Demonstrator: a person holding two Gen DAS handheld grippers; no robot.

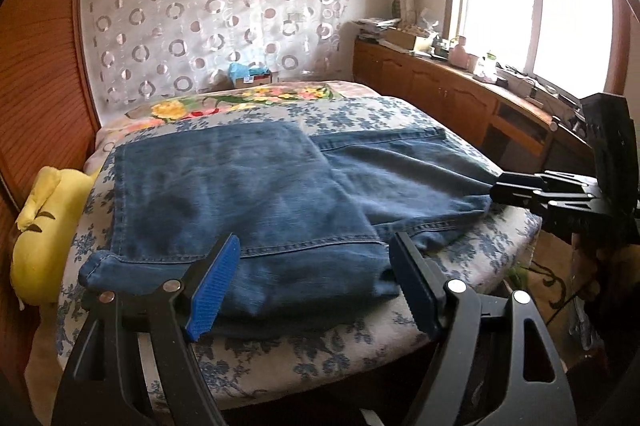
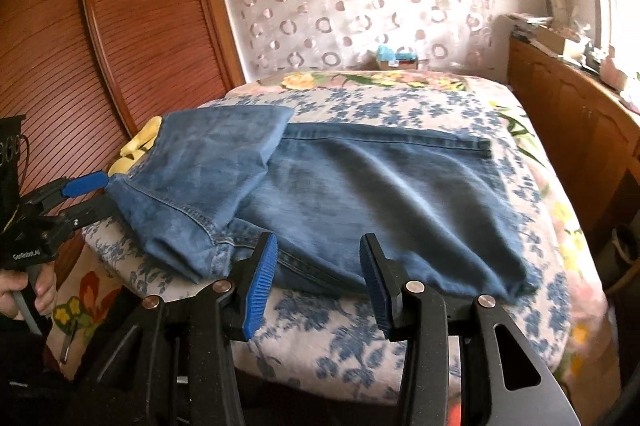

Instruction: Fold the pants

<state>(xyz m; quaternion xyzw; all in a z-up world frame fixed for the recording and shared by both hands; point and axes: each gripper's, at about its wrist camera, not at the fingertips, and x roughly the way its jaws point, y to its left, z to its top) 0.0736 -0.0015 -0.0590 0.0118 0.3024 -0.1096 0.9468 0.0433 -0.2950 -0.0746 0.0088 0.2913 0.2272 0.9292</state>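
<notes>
One pants on bed, two grippers open

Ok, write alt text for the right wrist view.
Blue jeans, partly folded with one end doubled over at left, lie on a floral bedspread. The right hand-held gripper is open at the near edge, empty; the left hand-held gripper is at the jeans' left corner.

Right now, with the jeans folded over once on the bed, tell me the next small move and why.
Probably bring both open hand-held grippers, left and right, down onto the near edge of the jeans. Neither holds cloth, and the right part still lies unfolded.
</notes>
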